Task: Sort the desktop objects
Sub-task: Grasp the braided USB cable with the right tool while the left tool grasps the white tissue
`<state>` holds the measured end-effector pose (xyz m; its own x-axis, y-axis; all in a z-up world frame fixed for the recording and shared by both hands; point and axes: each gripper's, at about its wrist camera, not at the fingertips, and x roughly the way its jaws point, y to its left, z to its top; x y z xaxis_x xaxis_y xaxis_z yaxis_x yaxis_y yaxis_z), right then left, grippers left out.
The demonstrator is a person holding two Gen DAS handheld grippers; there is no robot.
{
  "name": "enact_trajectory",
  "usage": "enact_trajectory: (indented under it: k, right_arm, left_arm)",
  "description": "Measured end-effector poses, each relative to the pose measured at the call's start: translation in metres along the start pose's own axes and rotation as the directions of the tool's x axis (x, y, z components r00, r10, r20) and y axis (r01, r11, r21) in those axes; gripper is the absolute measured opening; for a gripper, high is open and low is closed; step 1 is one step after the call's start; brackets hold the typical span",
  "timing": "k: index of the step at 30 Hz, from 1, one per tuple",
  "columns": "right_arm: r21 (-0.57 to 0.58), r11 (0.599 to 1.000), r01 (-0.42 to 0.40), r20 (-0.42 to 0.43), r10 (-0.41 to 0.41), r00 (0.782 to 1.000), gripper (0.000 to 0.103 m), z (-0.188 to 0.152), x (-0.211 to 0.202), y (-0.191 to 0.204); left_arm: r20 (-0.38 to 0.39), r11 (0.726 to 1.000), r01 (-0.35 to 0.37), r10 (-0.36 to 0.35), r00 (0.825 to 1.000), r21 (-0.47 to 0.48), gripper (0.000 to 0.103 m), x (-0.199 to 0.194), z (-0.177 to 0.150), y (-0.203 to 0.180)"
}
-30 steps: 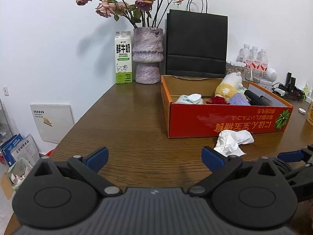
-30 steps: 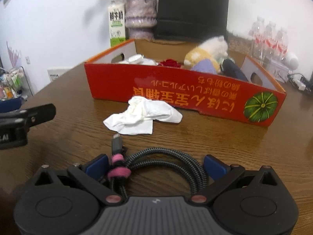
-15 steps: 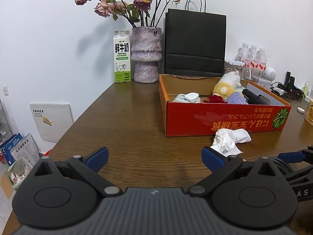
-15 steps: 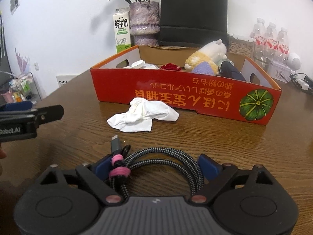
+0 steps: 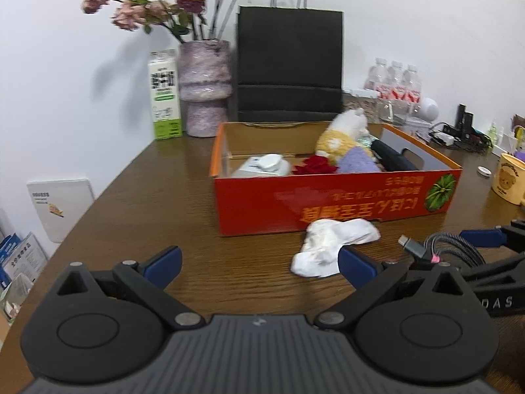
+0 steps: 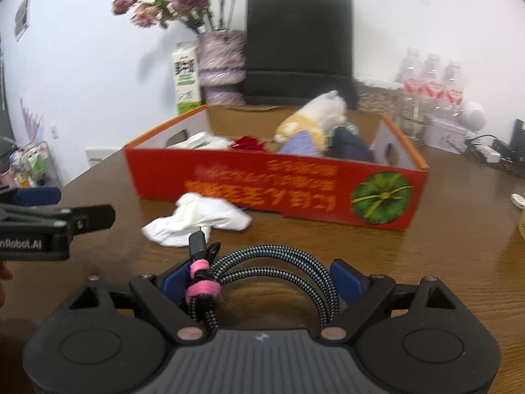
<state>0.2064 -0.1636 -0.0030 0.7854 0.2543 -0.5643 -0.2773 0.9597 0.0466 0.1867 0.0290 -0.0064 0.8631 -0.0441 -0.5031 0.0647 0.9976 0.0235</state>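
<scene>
A coiled braided cable (image 6: pixel 262 269) with a pink tie sits between the fingers of my right gripper (image 6: pixel 259 277), which is shut on it and holds it just above the table; it also shows in the left wrist view (image 5: pixel 439 249). A crumpled white tissue (image 6: pixel 197 218) lies on the table in front of the red cardboard box (image 6: pixel 279 190), also seen in the left wrist view (image 5: pixel 331 239). My left gripper (image 5: pixel 259 264) is open and empty, low over the table to the left of the tissue. The box (image 5: pixel 328 203) holds a plush toy (image 5: pixel 341 134), a red rose and other items.
A milk carton (image 5: pixel 164 95), a vase of dried roses (image 5: pixel 205 88) and a black paper bag (image 5: pixel 288 65) stand behind the box. Water bottles (image 5: pixel 393 80) and cables are at the back right. A yellow mug (image 5: pixel 508 180) stands at the right.
My right gripper has risen with the cable and moved toward the box. My left gripper has moved forward and right, nearer the tissue.
</scene>
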Motion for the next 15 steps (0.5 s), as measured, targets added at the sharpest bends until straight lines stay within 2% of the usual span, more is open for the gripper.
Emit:
enact_trajectory:
  k: [8, 15]
  right_arm:
    - [0.025, 0.998, 0.054, 0.043, -0.056, 0.998, 0.089, 0.009, 0.001, -0.039]
    - [0.049, 0.996, 0.075, 0.082, -0.079, 0.993, 0.089, 0.015, 0.004, -0.063]
  left_arm:
    - [-0.062, 0.999, 0.04, -0.04, 0.997, 0.008, 0.103, 0.034, 0.014, -0.034]
    - [-0.12, 1.0, 0.026, -0.026, 0.992, -0.007, 0.103, 0.072, 0.021, -0.056]
